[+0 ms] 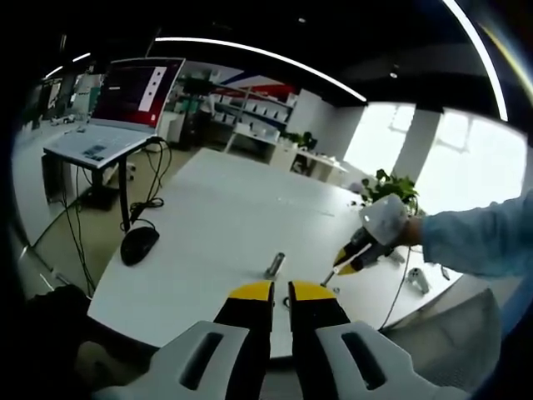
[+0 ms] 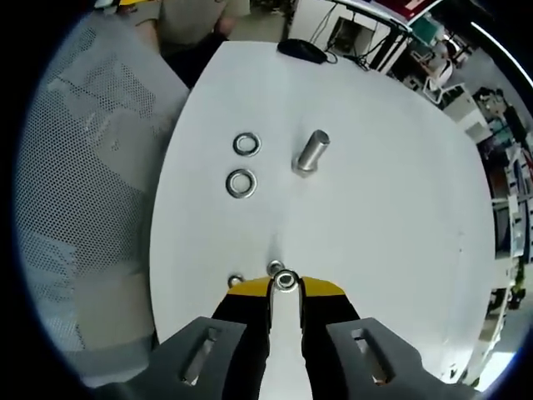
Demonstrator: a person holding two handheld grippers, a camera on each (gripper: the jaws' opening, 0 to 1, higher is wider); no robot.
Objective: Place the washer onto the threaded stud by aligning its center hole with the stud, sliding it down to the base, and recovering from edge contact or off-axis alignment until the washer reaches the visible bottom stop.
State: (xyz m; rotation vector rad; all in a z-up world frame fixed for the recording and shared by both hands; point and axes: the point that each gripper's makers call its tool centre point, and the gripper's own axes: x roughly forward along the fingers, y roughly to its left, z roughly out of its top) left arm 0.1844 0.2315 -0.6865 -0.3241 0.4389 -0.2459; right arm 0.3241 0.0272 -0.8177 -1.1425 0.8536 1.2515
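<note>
In the right gripper view, my right gripper [image 2: 286, 283] is shut on a small steel washer [image 2: 286, 280], pinched between its yellow tips just above the white table [image 2: 375, 250]. The threaded stud [image 2: 310, 153] stands upright farther ahead, slightly right of the jaws. To the stud's left, two loose washers [image 2: 246, 144] [image 2: 241, 182] lie flat, and two more [image 2: 236, 280] [image 2: 275, 267] rest near the tips. In the left gripper view, my left gripper [image 1: 281, 292] is shut with nothing in it, low at the table's near edge. The stud [image 1: 275, 265] is just beyond it, and the right gripper [image 1: 343, 262] reaches in from the right.
A laptop [image 1: 125, 100] sits on a stand at the left, with cables hanging. A black mouse [image 1: 139, 244] lies at the table's left edge. A potted plant [image 1: 390, 187] stands far right. A mesh chair [image 2: 92, 167] borders the table, and a person's sleeve [image 1: 479, 242] comes in.
</note>
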